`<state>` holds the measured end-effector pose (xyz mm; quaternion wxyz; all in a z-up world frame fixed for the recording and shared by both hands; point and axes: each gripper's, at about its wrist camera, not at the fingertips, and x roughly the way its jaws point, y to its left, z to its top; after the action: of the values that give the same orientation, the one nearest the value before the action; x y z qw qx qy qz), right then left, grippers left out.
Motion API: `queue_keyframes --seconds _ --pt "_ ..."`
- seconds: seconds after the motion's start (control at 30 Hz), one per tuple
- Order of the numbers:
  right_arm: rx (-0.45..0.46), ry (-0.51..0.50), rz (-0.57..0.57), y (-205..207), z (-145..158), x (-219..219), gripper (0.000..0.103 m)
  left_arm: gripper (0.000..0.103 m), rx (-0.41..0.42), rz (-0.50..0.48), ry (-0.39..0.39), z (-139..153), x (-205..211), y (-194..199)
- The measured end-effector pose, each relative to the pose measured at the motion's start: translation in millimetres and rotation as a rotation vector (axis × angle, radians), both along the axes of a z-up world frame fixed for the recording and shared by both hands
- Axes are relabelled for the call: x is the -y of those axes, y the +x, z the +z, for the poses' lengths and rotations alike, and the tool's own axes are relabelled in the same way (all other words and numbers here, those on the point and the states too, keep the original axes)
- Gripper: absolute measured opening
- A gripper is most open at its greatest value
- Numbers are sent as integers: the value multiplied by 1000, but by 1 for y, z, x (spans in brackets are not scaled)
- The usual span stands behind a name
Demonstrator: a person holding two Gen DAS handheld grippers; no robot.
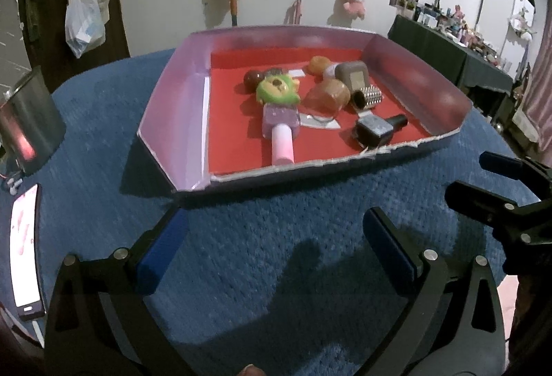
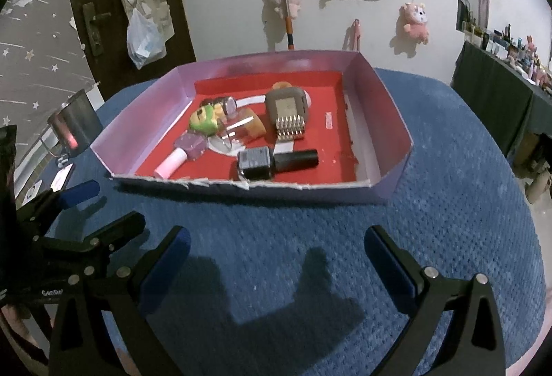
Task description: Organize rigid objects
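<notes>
Several small rigid things lie loose in the box [image 2: 393, 120], which sits on the blue-clothed surface [image 2: 310, 231]; both pairs of tongs hang short of its near wall, touching nothing.

Going left to right in the right wrist view: the toy [image 2: 193, 134], green head on a lilac block with a pale pink handle pointing to the near-left corner, looks like light hard plastic. The handle is the clear place to pinch, across its width. Next lies what seems to be clear glass or plastic [image 2: 229, 132], half under the others; it is hard to read here, so treat it as fragile and slippery and leave it till its neighbours are out. The amber piece [image 2: 255, 127] beside it looks smooth and rounded, likely to squirt from a hard pinch. The grey brush [image 2: 286, 113], with metal pins toward the camera, is stiff; grip its flat sides. The dark bottle [image 2: 276, 162], nearest the front wall, has a square body and black cap; take the body, since the round cap may roll.

Left tongs [image 1: 276, 244] stand fully open and empty; right tongs [image 2: 276, 258] are likewise spread wide, holding nothing.
</notes>
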<state>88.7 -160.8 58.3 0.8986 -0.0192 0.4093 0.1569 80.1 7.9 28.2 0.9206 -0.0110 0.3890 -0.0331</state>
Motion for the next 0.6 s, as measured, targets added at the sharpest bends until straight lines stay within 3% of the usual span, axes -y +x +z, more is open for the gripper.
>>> queue_keyframes --seconds 0.6 --pt "-92 -10 -9 -3 -27 12 103 103 -73 -14 -2 -21 6 -5"
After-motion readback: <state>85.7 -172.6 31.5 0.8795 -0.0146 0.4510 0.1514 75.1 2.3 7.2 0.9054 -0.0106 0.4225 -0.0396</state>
